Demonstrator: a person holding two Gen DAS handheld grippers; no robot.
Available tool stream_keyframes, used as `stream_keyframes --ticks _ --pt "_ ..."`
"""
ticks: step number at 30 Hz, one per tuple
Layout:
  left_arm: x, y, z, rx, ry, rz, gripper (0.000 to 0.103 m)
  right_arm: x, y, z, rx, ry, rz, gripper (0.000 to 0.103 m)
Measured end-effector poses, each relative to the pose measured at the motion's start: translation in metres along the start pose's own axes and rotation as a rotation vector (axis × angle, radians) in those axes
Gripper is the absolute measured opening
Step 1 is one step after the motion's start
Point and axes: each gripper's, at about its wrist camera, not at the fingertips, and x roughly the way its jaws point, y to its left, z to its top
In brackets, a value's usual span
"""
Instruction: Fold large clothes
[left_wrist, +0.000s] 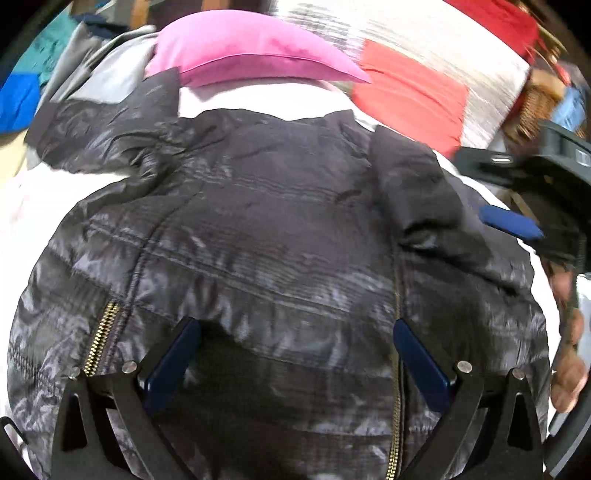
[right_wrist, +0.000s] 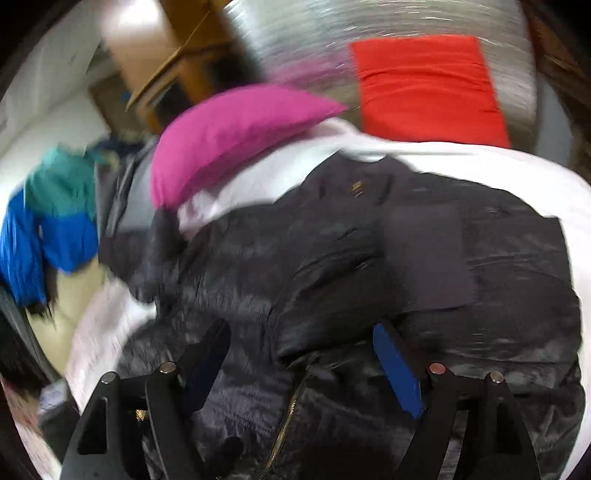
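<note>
A shiny black padded jacket (left_wrist: 280, 236) with brass zippers (left_wrist: 101, 334) lies spread on a white bed sheet (left_wrist: 33, 206). It also fills the right wrist view (right_wrist: 369, 266). My left gripper (left_wrist: 295, 332) is open, its blue-padded fingers just above the jacket's lower part, holding nothing. My right gripper (right_wrist: 301, 336) is open above the jacket near a zipper (right_wrist: 288, 417), empty. In the left wrist view the right gripper (left_wrist: 517, 221) shows at the jacket's right edge, held by a hand (left_wrist: 569, 354). The right wrist view is motion-blurred.
A pink pillow (left_wrist: 251, 55) lies beyond the jacket's collar, with a red cloth (left_wrist: 410, 96) on a grey-white blanket (left_wrist: 443, 40) to its right. Grey, teal and blue clothes (right_wrist: 55, 214) are piled at the left. A wicker basket (left_wrist: 539, 99) stands at far right.
</note>
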Motion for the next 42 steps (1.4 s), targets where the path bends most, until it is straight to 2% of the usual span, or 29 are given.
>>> stream_keyframes --ticks 3,6,8,13,17,18,19,20,22,23,26,27,29,30,31,34,37,42 --pt "0.001 0.006 0.004 -0.042 0.001 0.000 0.103 -0.017 -0.038 0.010 0.207 -0.044 0.083 0.083" --pt "0.002 0.007 0.004 -0.045 0.005 0.001 0.103 -0.010 -0.074 0.011 0.465 -0.050 0.177 0.083" --pt "0.002 0.008 0.005 -0.049 0.001 0.003 0.103 0.000 -0.088 0.001 0.577 -0.047 0.209 0.083" --pt "0.002 0.009 0.005 -0.055 0.002 0.001 0.103 0.014 -0.104 -0.006 0.664 -0.020 0.171 0.083" --pt "0.001 0.011 0.005 -0.058 0.002 0.003 0.103 0.039 -0.109 0.002 0.656 -0.003 0.102 0.082" --pt "0.001 0.011 0.005 -0.060 0.001 0.004 0.103 0.042 -0.112 0.002 0.656 0.005 0.075 0.069" --pt "0.000 0.012 0.005 -0.062 0.000 0.004 0.103 0.046 -0.111 0.005 0.643 0.015 0.038 0.025" --pt "0.000 0.014 0.006 -0.070 -0.003 0.007 0.103 0.046 -0.107 0.011 0.598 0.030 -0.022 0.011" --pt "-0.004 0.019 0.007 -0.091 -0.012 0.017 0.103 0.039 -0.090 0.022 0.503 0.003 -0.078 0.012" --pt "-0.006 0.022 0.007 -0.112 -0.021 0.028 0.103 0.031 -0.068 0.032 0.412 -0.036 -0.085 0.012" --pt "-0.011 0.034 0.009 -0.170 -0.045 0.065 0.103 0.019 0.000 0.054 0.223 -0.099 0.019 0.012" --pt "-0.012 0.037 0.008 -0.180 -0.049 0.073 0.103 0.019 0.023 0.057 0.176 -0.103 0.062 0.013" --pt "-0.013 0.046 0.009 -0.213 -0.055 0.089 0.103 0.030 0.066 0.059 0.084 -0.064 0.180 0.024" --pt "-0.013 0.048 0.009 -0.222 -0.057 0.095 0.103 0.039 0.082 0.056 0.045 -0.021 0.232 0.059" --pt "-0.012 0.049 0.009 -0.227 -0.057 0.100 0.103 0.046 0.093 0.051 0.014 0.018 0.256 0.103" --pt "-0.010 0.053 0.010 -0.235 -0.045 0.100 0.103 0.052 0.100 0.031 -0.032 0.037 0.219 0.103" --pt "-0.012 0.054 0.011 -0.247 -0.052 0.095 0.103 0.026 0.057 0.014 0.118 -0.028 0.204 0.103" --pt "-0.012 0.057 0.013 -0.260 -0.054 0.087 0.103 -0.026 -0.034 -0.010 0.310 -0.129 0.104 0.103"
